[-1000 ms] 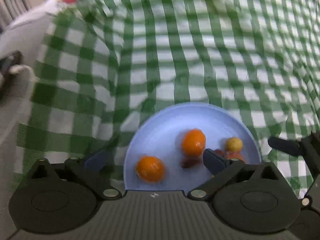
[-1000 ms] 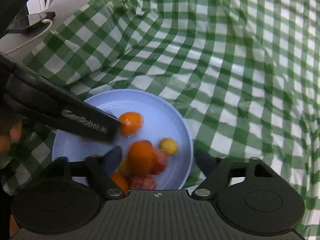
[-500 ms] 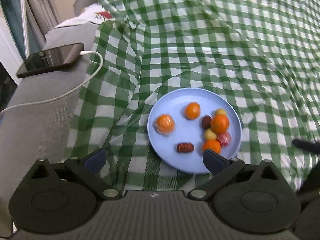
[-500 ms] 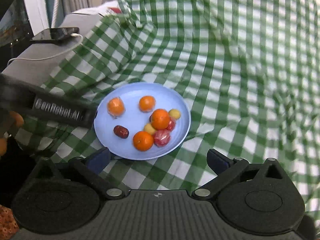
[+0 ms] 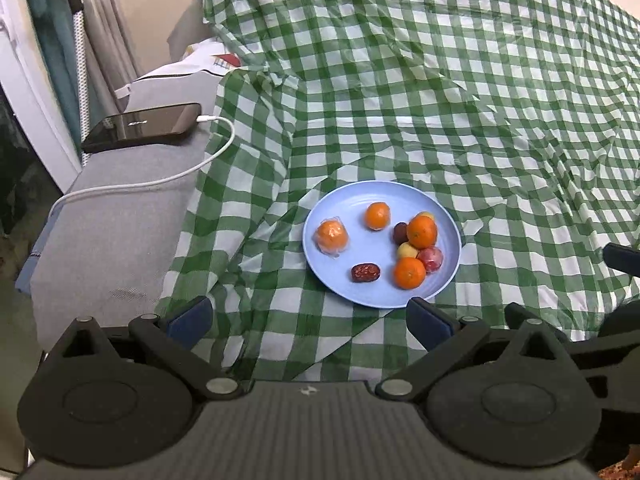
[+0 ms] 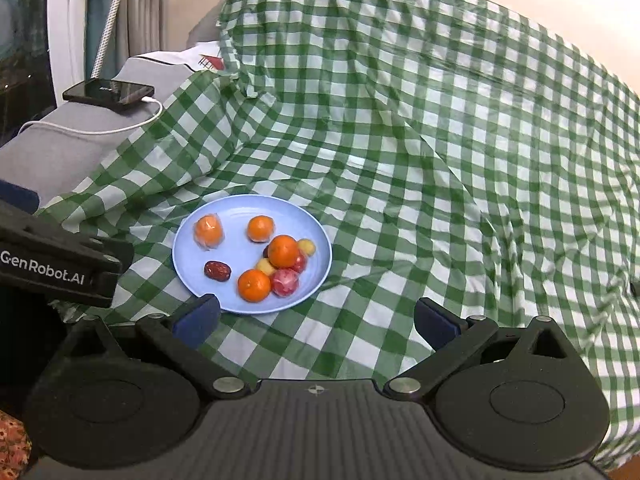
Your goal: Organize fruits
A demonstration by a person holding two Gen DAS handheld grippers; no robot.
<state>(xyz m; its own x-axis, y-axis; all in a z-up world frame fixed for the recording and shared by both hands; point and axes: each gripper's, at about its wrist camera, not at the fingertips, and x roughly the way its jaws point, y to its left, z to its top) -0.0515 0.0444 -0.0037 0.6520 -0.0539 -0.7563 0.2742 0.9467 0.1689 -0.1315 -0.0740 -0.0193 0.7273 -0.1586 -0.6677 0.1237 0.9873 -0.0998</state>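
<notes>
A light blue plate [image 5: 352,208] [image 6: 236,210] lies on the green checked cloth and holds several fruits: a wrapped orange [image 5: 331,237] [image 6: 208,232], more oranges [image 5: 377,216] [image 6: 284,251], a red date [image 5: 365,272] [image 6: 217,270], small yellow fruits and a wrapped red fruit [image 5: 431,258] [image 6: 285,282]. My left gripper [image 5: 308,320] is open and empty, held back from the plate's near edge. My right gripper [image 6: 316,316] is open and empty, near the plate's near right edge. The left gripper's body [image 6: 56,264] shows at the left of the right wrist view.
A black phone [image 5: 144,126] [image 6: 108,91] with a white charging cable [image 5: 160,178] lies on a grey cushion [image 5: 108,240] at the left. The wrinkled checked cloth [image 5: 460,100] covers the rest. Curtains and a pole stand at the far left.
Both grippers have pulled back and up from the plate. A second ago they were close over the fruit; now the whole plate shows in front of them.
</notes>
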